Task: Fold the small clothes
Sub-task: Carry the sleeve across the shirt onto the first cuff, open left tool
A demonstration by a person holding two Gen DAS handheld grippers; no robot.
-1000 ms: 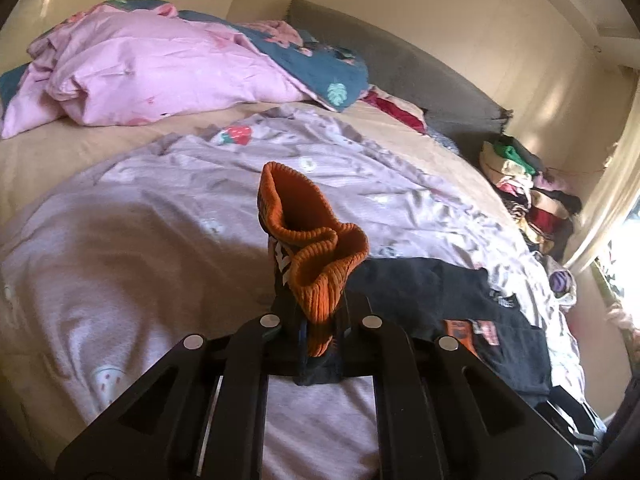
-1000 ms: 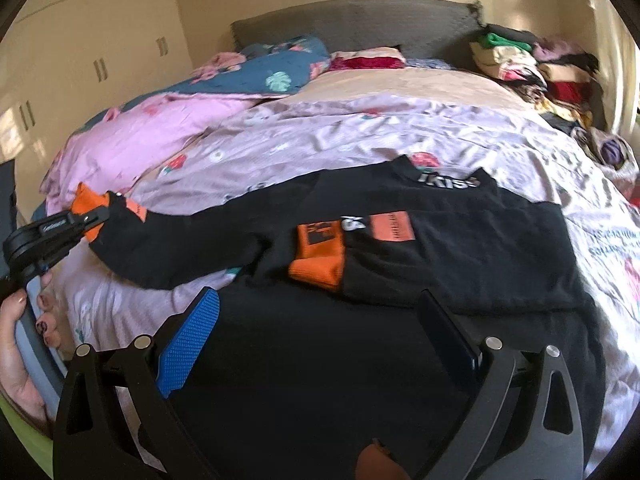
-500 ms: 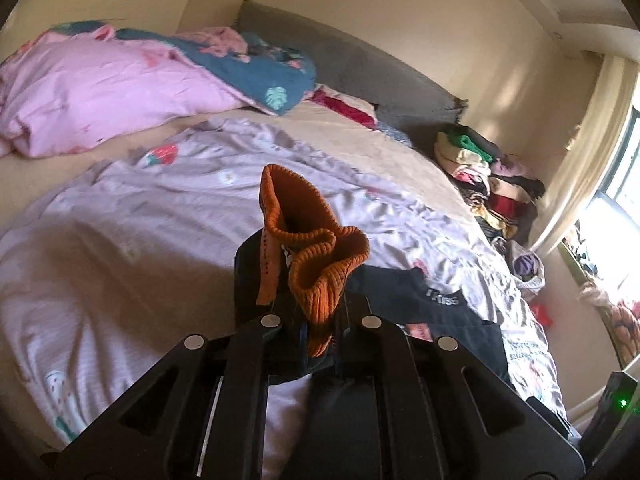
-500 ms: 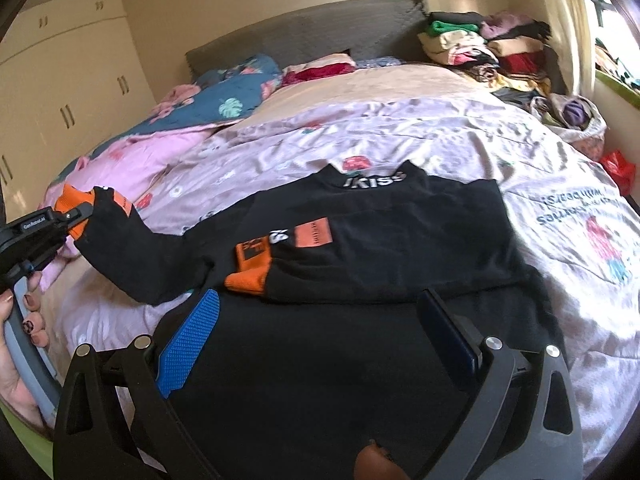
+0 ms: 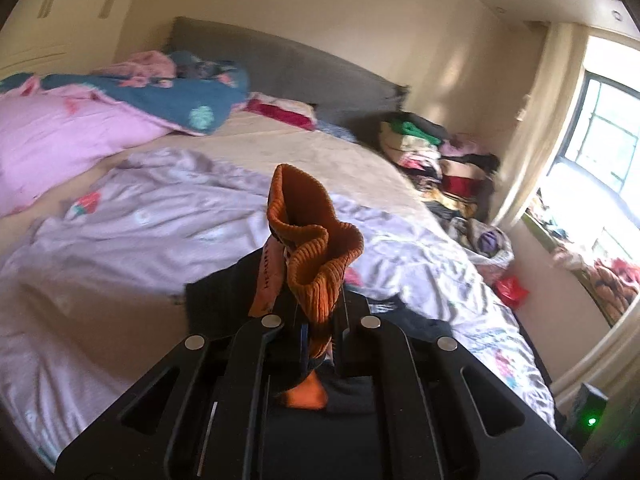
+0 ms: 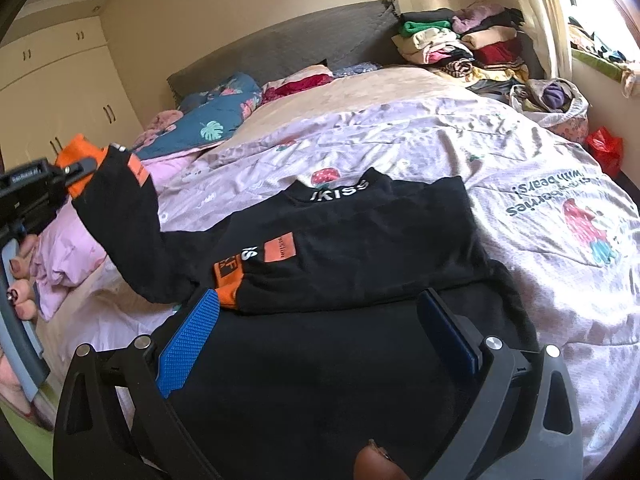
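A black sweater (image 6: 360, 240) with orange trim lies face up on the lilac bedspread (image 6: 460, 152). One sleeve is folded across its chest, the orange cuff (image 6: 230, 280) resting on the body. My left gripper (image 5: 316, 320) is shut on the other sleeve's orange ribbed cuff (image 5: 312, 240), which stands up out of the jaws. In the right wrist view the left gripper (image 6: 76, 168) holds that black sleeve (image 6: 120, 220) raised off the bed at the left. My right gripper (image 6: 320, 300) hovers open over the sweater's lower half, nothing between its blue pads (image 6: 188, 344).
A pink duvet (image 5: 60, 140) and a blue leaf-print pillow (image 6: 212, 120) lie at the bed's far left by the grey headboard (image 6: 300, 44). Piled clothes (image 6: 460, 44), a cloth bag (image 6: 552, 96) and a red bag (image 6: 606, 148) sit by the window side.
The left gripper has risen and swung toward the sweater's body, lifting the sleeve higher off the bed. The right gripper has drifted and rolled a little, staying open above the hem.
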